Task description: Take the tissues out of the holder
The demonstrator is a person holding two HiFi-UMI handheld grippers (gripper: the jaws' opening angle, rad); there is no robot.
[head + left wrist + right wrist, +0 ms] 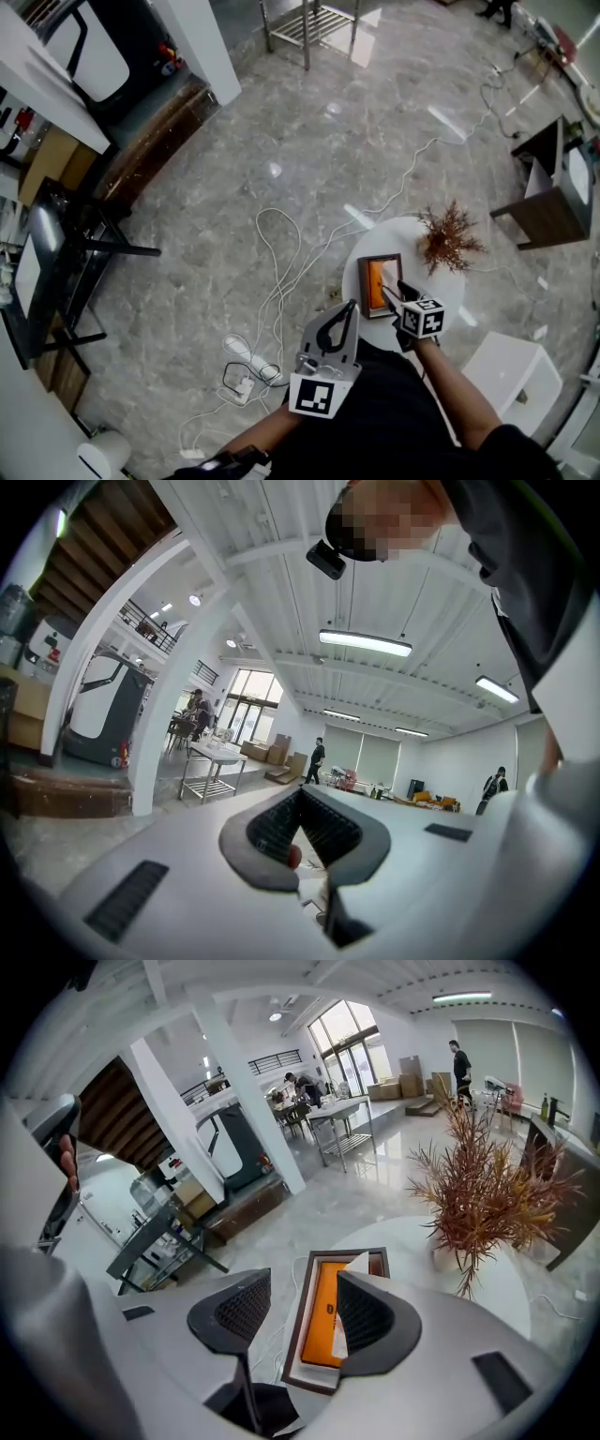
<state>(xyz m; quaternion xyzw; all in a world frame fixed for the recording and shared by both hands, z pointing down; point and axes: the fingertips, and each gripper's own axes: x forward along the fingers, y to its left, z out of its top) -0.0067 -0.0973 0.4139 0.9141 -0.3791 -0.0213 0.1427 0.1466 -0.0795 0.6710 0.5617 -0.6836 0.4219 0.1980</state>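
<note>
Head view: your right tongs [396, 292] hang over the near end of the tissue holder [377, 274], a dark wooden frame with an orange top. It lies flat on the round white surface [394, 239]. A dried plant [450, 239] stands just beside the holder, on the side away from your left hand. Your left tongs [349, 311] are off the surface, over the floor [281, 150] and well apart from the holder, tips together. White cables [272, 281] trail across the floor beneath them.

Left gripper view: the left tongs [300, 794] are narrow, with both ribbed pads meeting at the tips and nothing caught between them. They look out across the hall, not at the holder. A steel table [211, 761] stands far off; the holder does not show here.

Right gripper view: the right tongs [302, 1288] stand wide and angled down, and the tissue holder [323, 1321] shows in the gap between the pads. A white tissue [356, 1265] sticks up out of the holder, right next to the right-hand pad. Neither pad presses on it, so nothing is gripped. The dried plant [483, 1194] rises to the right, on the same surface [412, 1241].
</note>
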